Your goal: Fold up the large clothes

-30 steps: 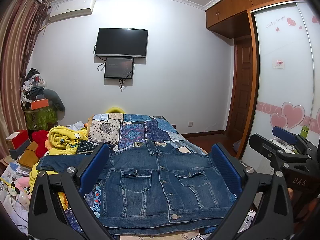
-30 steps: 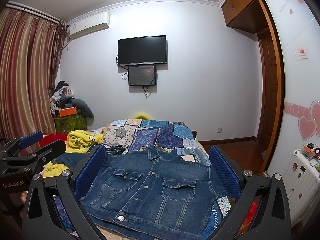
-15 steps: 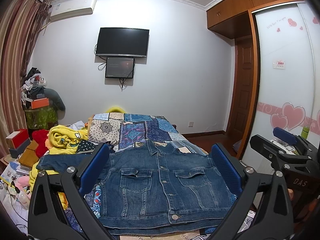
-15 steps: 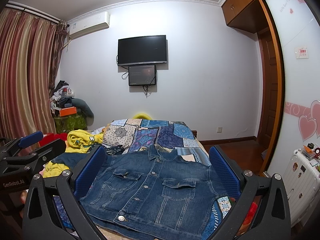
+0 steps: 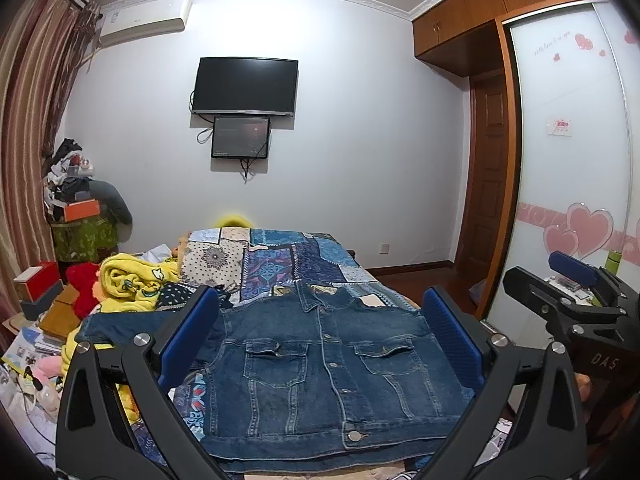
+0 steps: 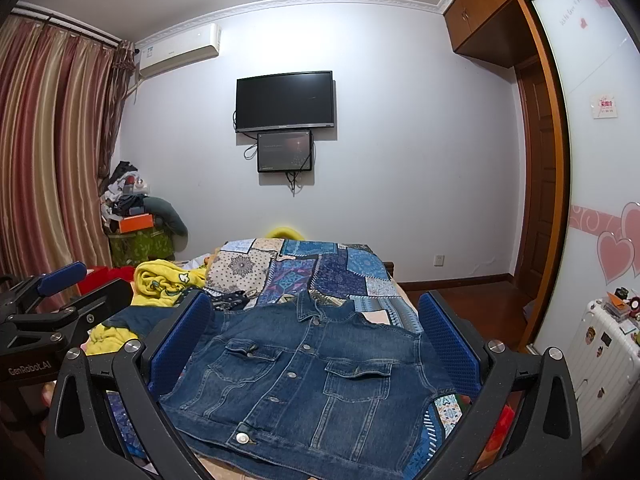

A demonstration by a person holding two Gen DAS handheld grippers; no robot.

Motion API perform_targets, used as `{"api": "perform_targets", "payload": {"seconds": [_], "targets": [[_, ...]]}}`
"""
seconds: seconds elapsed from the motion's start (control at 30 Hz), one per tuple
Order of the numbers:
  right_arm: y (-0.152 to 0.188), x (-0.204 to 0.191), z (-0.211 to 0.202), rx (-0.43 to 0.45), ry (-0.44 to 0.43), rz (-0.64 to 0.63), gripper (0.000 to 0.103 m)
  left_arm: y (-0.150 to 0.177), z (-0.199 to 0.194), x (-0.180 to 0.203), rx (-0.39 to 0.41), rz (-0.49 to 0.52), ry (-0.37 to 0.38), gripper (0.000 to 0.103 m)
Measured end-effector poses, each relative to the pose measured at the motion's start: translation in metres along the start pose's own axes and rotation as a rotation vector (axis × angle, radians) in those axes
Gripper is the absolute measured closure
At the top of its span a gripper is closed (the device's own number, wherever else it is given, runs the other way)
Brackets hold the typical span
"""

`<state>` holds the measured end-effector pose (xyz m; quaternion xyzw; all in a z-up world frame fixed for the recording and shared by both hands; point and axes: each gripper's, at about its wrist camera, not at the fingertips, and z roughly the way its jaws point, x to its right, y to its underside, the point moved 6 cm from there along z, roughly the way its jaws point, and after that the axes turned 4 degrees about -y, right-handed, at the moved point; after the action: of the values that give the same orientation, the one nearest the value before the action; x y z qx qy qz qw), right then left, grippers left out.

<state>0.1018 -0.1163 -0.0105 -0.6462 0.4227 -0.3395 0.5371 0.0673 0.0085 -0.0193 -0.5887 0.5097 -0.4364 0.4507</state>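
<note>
Currently both grippers, left (image 5: pixel 320 340) and right (image 6: pixel 316 340), hover with fingers spread, empty, above the denim jacket (image 5: pixel 320 372), laid buttoned-front-up on the bed (image 5: pixel 280 256), collar at 12 o'clock, ready for folding.

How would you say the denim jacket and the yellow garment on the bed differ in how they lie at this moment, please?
The denim jacket lies spread flat, front up and buttoned, with collar and both chest pockets showing; the yellow garment is bunched in a crumpled heap. The denim jacket sits in the middle of the patchwork bedspread, between the open fingers of the left gripper; the yellow garment lies off at the left edge. Neither is held by the left gripper or the right gripper.
</note>
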Motion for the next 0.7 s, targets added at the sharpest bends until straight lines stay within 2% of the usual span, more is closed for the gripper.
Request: {"api": "perform_targets", "payload": {"seconds": [0.2,0.43,0.53,0.7], "targets": [[0.002,0.001,0.013,-0.024,0.009,-0.010,0.000,0.001,0.010,-0.009,-0.009,-0.005,-0.014,0.000],[0.006,0.002,0.045,-0.089,0.018,-0.018,0.000,0.002,0.041,-0.035,-0.023,0.000,-0.040,0.000],[0.011,0.002,0.063,-0.128,0.015,-0.010,0.000,0.001,0.062,-0.056,-0.036,-0.002,-0.058,0.000],[0.024,0.004,0.103,-0.205,0.013,-0.003,0.000,0.010,0.105,-0.107,-0.094,-0.012,-0.147,0.000]]}}
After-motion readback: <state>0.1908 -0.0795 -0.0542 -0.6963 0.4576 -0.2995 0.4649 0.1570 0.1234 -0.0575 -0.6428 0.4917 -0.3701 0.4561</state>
